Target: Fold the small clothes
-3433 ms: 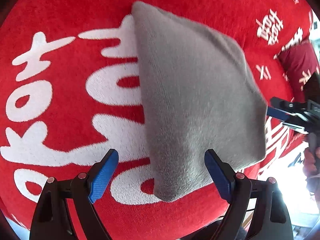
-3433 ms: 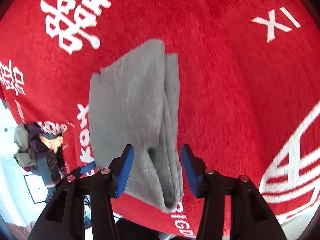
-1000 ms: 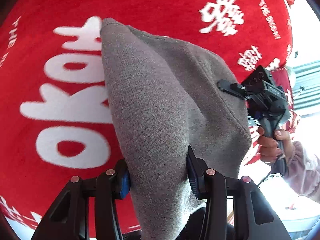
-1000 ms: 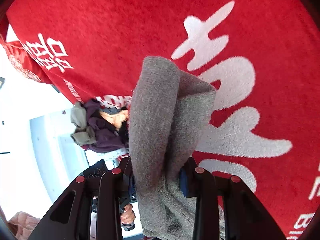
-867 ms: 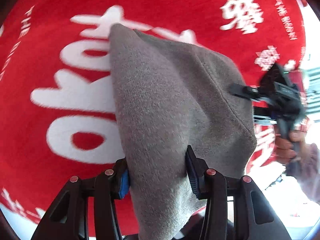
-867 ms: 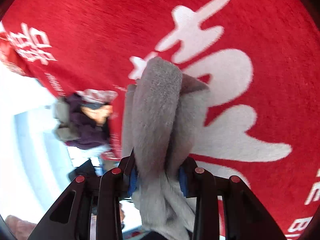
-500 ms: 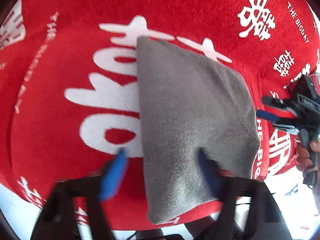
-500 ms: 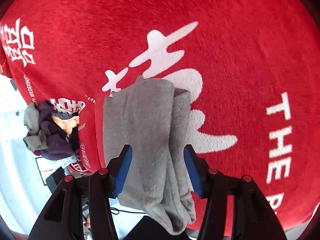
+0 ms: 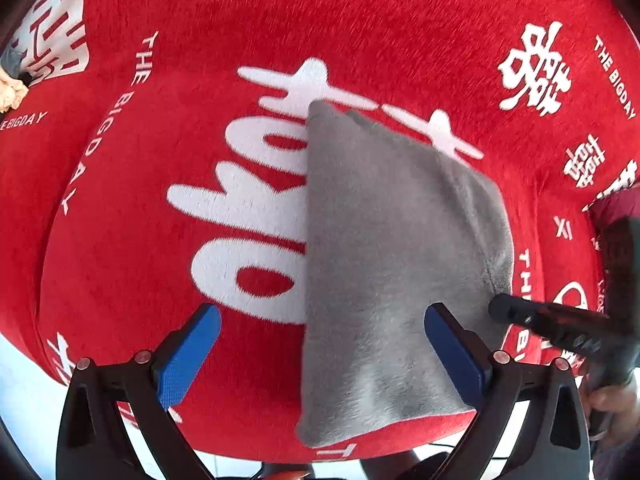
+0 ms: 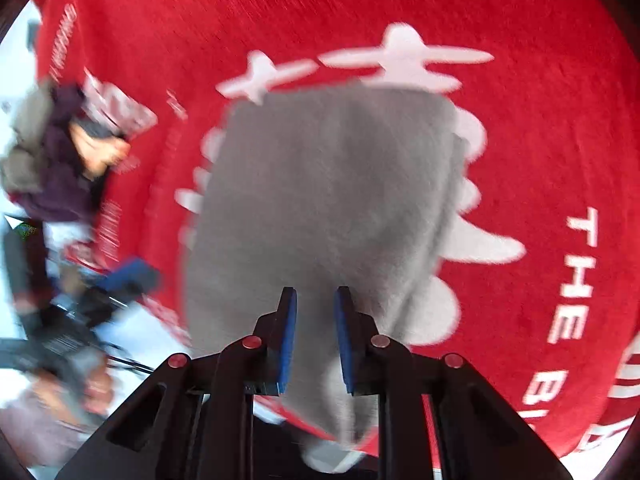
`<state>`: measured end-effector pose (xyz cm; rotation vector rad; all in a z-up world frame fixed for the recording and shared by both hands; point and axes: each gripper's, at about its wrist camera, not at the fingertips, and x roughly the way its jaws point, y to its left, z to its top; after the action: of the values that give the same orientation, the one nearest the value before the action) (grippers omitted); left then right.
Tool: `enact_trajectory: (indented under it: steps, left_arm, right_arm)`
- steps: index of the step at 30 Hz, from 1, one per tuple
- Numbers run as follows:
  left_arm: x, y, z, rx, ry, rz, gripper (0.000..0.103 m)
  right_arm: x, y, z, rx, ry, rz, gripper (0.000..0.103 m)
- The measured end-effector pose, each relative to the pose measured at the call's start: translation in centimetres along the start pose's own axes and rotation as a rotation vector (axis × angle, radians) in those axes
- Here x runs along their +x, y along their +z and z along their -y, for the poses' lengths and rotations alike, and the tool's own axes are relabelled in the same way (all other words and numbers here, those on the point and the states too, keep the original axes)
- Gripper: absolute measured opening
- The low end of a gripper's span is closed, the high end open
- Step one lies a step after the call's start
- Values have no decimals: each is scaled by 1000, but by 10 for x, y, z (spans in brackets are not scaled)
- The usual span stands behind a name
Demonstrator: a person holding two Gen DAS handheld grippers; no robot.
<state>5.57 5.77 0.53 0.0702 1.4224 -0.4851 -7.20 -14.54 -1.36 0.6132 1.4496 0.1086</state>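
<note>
**Desk:** What's at the jaws?

**Photographer:** The left gripper (image 9: pixel 320 354) hovers with its jaws spread wide, blue pads clear of the cloth on both sides. The right gripper (image 10: pixel 315 338) has its jaws nearly together, with a narrow gap between them; its view is blurred, so I cannot tell whether they pinch the fabric or only sit over it.

**Desk:** And the garment?

**Photographer:** The grey garment (image 9: pixel 394 272), a soft fleecy piece, lies folded flat on the red printed cloth (image 9: pixel 400 20) that covers the surface. Its near edge comes close to the edge of the surface, and one straight side runs away from the left gripper across the big white lettering. Seen from the right wrist, a small tail of the garment (image 10: pixel 332 208) droops past the edge nearest that gripper.

**Desk:** Anything else nearby?

**Photographer:** A heap of dark clothes (image 10: pixel 52 152) sits off to one side of the grey garment, well apart (probably the pile waiting its turn).

**Desk:** What would make this step go well?

**Photographer:** My read is the fold is nearly finished. Lift each gripper straight away from the garment so the pads don't drag the top layer, tuck the drooping tail back onto the surface, and check that the edges line up before reaching for the next piece.
</note>
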Motion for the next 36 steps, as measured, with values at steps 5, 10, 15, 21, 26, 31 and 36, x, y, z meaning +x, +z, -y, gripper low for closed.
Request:
enact_trajectory:
  steps: [5,10,15,21,26,31,36]
  left_arm:
    - [-2,-8,5,59,51,4,102]
    - [-2,-9,11,84,74,-15,102]
    - [-5,-12,25,138,78,-41,102]
    - [-12,-17,38,179,112,-79,102]
    - [-23,-21,45,204,129,-102,102]
    - [-46,-24,53,220,111,-97,102]
    - [-68,-23,60,240,89,-84,102]
  right_arm:
    - [10,-25,22,21,-38,8,5]
    - [8,-33,25,41,-42,14,5]
    - [-2,-41,20,52,-86,-4,15]
    - [-23,-56,24,131,-112,-19,55]
    - [-43,-60,10,145,-143,-1,70]
    - [-68,-58,-17,130,-176,48,81]
    - [-91,-55,-37,127,-213,136,102]
